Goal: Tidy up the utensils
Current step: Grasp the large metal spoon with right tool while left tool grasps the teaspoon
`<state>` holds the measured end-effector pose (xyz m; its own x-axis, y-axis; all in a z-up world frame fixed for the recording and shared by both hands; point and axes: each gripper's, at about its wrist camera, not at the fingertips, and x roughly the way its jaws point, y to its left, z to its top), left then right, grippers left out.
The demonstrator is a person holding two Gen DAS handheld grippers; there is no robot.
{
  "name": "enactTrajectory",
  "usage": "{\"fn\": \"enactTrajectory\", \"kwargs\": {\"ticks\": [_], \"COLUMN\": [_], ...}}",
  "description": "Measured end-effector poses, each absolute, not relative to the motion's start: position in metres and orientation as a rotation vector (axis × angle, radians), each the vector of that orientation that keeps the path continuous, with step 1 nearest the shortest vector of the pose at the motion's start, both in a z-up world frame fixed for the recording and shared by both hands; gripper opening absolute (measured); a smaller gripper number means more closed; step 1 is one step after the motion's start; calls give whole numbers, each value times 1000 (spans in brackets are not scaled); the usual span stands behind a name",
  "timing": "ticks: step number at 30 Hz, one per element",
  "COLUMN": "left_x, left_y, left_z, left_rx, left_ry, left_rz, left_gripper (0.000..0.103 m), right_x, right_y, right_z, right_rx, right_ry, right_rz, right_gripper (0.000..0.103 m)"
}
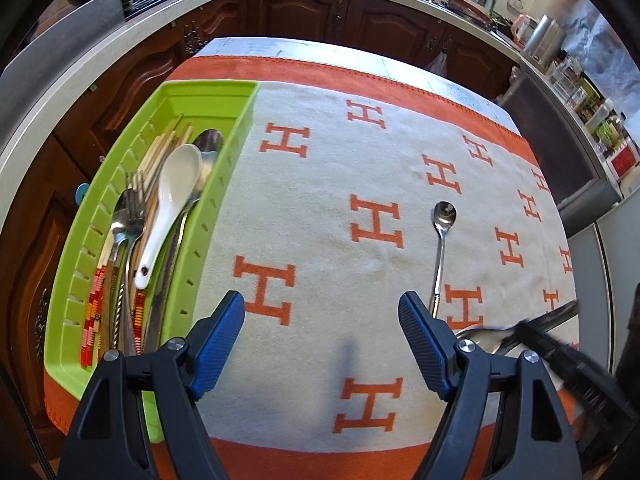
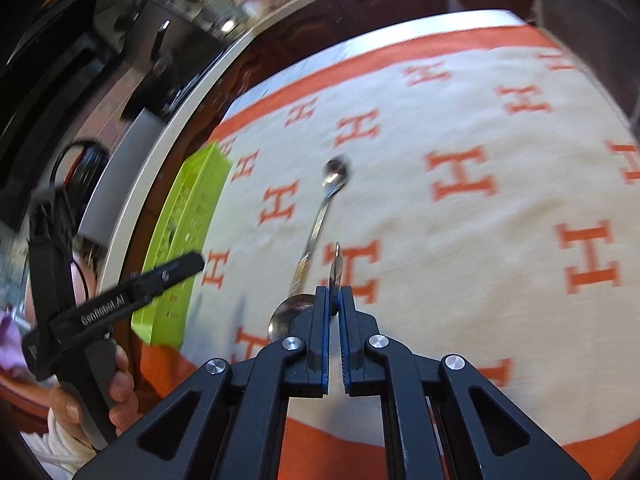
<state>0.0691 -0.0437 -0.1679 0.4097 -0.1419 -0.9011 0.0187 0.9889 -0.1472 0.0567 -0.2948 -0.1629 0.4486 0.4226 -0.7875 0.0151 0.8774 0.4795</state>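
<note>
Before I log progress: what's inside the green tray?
Green tray holds a white ceramic spoon lying atop metal spoons, a fork and chopsticks. What lies beneath that pile is covered.

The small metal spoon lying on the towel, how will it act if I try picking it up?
The small spoon looks stiff, thin and polished, so it is probably light and slippery. It lies flat on the soft towel, so getting under it may be fiddly; rolling seems unlikely.

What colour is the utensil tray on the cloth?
Lime green tray, slotted along its walls; it shows best in the left wrist view.
</note>
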Motion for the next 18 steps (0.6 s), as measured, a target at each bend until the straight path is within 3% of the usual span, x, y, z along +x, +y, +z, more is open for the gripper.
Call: {"fn": "enactTrajectory", "kwargs": {"ticks": [18], "left_x": [100], "left_y": [-124], "left_z": [-199], "left_rx": [67], "left_ry": [1227], "left_rz": [-247], "left_gripper": [77], "right_x": [43], "right_y": [-393], "right_z": [-146], "right_rx": [653], "right_ry": [950], "right_rz": [55], "right_gripper": [5]}}
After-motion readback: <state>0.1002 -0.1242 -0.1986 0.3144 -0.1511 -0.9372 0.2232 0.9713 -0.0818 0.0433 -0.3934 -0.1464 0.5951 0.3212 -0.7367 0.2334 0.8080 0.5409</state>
